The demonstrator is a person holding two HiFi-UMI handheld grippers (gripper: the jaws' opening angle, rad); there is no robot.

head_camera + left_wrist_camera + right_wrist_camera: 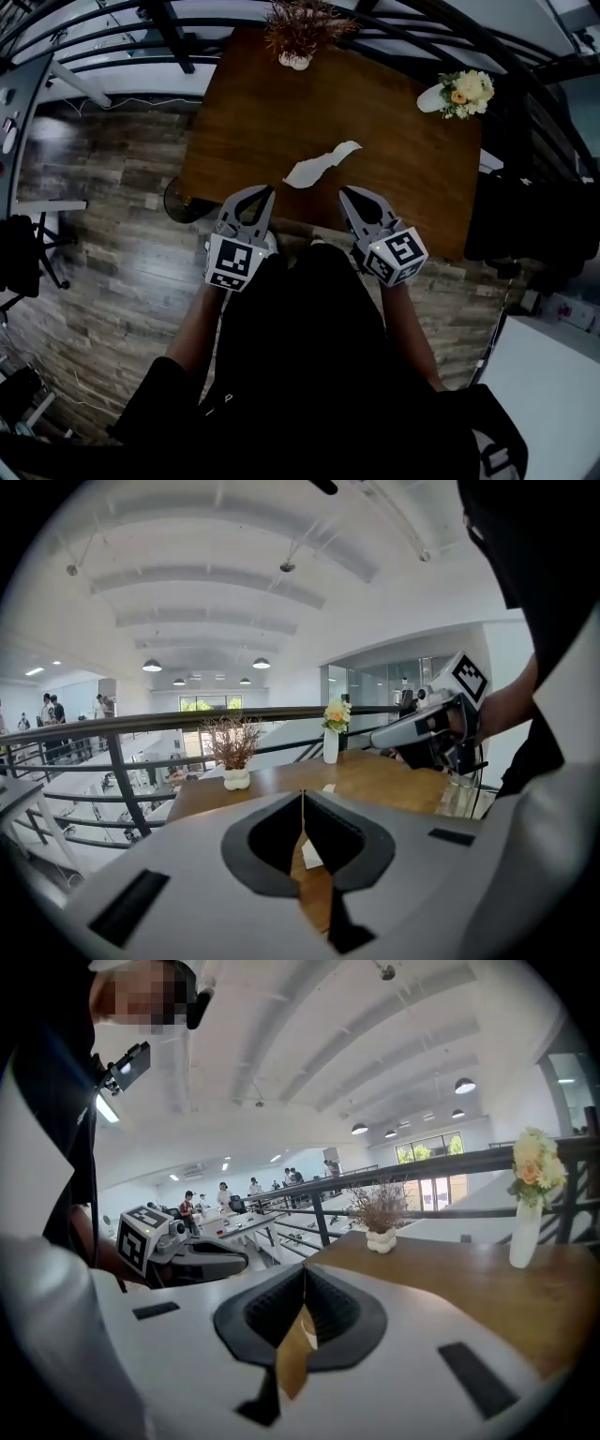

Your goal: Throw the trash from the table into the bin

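Observation:
A crumpled strip of white paper (pixel 319 165) lies on the brown wooden table (pixel 394 159), near its front edge. My left gripper (pixel 270 191) and right gripper (pixel 344 191) hover side by side just short of that edge, both pointing at the paper and a little apart from it. Each has its jaws shut with nothing between them. In the left gripper view the closed tips (pixel 302 795) partly hide the paper (pixel 309 853), and the right gripper (pixel 398 733) shows to the right. In the right gripper view the closed tips (pixel 305 1271) point over the table.
A dried plant in a white pot (pixel 298 37) and a white vase of flowers (pixel 461 92) stand at the table's far side, against a black railing (pixel 112 37). A dark round container (pixel 183 199) sits on the floor by the table's left corner. Dark furniture (pixel 534 220) stands to the right.

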